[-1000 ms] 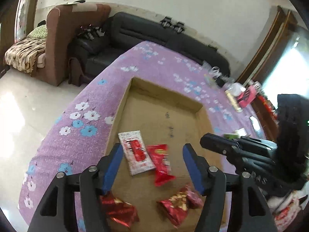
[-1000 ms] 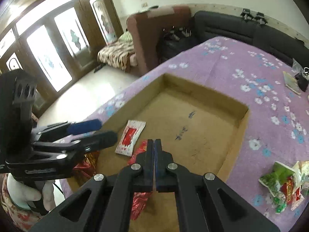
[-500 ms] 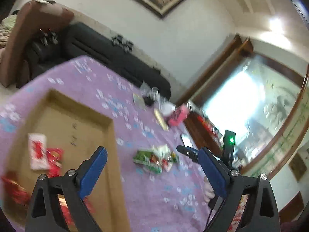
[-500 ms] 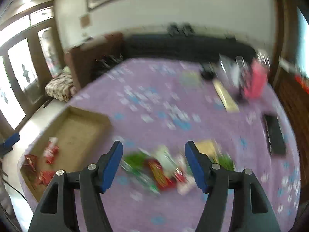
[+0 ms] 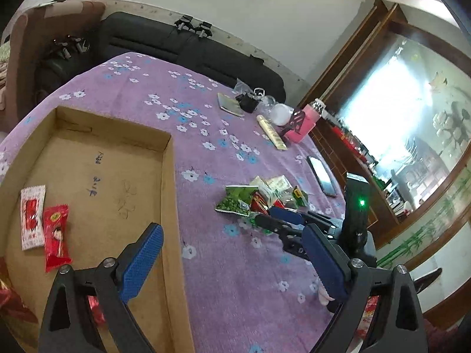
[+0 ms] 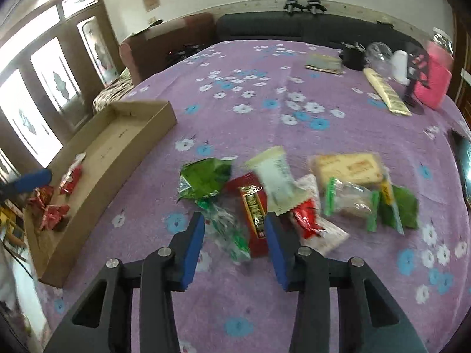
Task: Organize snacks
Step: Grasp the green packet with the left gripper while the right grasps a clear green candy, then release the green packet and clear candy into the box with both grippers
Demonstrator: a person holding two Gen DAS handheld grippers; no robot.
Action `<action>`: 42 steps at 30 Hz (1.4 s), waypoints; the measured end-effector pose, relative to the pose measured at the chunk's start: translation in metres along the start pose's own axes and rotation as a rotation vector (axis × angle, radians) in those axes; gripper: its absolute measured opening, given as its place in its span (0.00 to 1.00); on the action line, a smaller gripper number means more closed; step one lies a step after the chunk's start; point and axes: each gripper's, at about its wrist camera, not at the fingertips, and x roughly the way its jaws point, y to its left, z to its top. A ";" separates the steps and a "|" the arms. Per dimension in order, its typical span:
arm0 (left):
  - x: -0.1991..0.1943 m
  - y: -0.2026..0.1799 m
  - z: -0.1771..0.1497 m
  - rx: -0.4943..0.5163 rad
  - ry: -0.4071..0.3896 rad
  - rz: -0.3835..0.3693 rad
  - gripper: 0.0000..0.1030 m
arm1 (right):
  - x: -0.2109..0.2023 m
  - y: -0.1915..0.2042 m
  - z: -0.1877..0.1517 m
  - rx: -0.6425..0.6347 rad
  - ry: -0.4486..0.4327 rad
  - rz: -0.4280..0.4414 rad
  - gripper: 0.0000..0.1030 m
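A shallow cardboard box (image 5: 167, 194) lies on the purple flowered tablecloth and holds several red snack packets (image 5: 56, 234); it also shows in the right wrist view (image 6: 117, 158). A heap of loose snacks (image 6: 282, 197) lies right of the box; it shows in the left wrist view too (image 5: 262, 195). My right gripper (image 6: 234, 241) is open, low over the near edge of the heap, its fingers either side of a red bar packet (image 6: 254, 217) and a clear green-printed packet (image 6: 228, 232). My left gripper (image 5: 232, 261) is open and empty above the box's right wall. The right gripper (image 5: 279, 219) shows there at the heap.
A phone (image 5: 322, 176) lies right of the heap. At the table's far end stand a pink bottle (image 6: 435, 81), a cream tube (image 6: 385, 92), a booklet (image 6: 323, 63), a black item (image 6: 354, 56) and a white cup (image 6: 401, 66). A black sofa (image 5: 188, 47) lies behind.
My right gripper left the box, opened and came down to the snack heap. My left gripper swung from over the box towards the heap and stays open.
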 end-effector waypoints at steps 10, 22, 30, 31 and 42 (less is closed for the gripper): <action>0.062 -0.017 0.029 0.049 0.102 0.038 0.94 | 0.014 0.026 -0.004 -0.129 0.029 0.010 0.18; 0.151 -0.041 0.032 0.189 0.297 0.156 0.94 | -0.027 -0.021 -0.019 0.061 0.006 0.016 0.17; 0.178 -0.062 0.013 0.389 0.348 0.275 0.52 | -0.030 -0.041 -0.019 0.143 -0.008 0.037 0.17; 0.178 -0.065 0.010 0.407 0.347 0.280 0.50 | -0.031 -0.042 -0.019 0.147 -0.010 0.039 0.17; 0.130 -0.075 0.010 0.315 0.224 0.176 0.33 | -0.038 -0.050 -0.020 0.197 -0.071 0.027 0.17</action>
